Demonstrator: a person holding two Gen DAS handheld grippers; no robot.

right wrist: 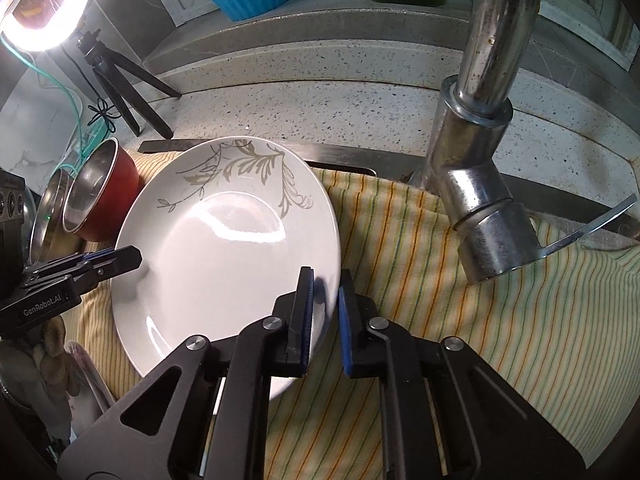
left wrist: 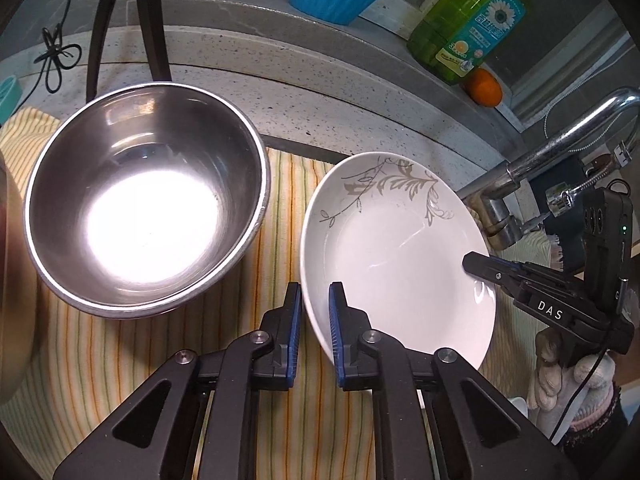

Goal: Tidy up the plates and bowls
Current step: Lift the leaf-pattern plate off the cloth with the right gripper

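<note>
Both tools clamped the white plate point(left wrist: 396, 248): left tool point(left wrist: 315, 304), right tool point(right wrist: 326, 292); only the right view showed the red bowl point(right wrist: 106, 196); only the left, the orange point(left wrist: 485, 87).

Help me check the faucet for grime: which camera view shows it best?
The right wrist view: the faucet stands close, large and spotted. The left wrist view shows it small at the right edge.
</note>
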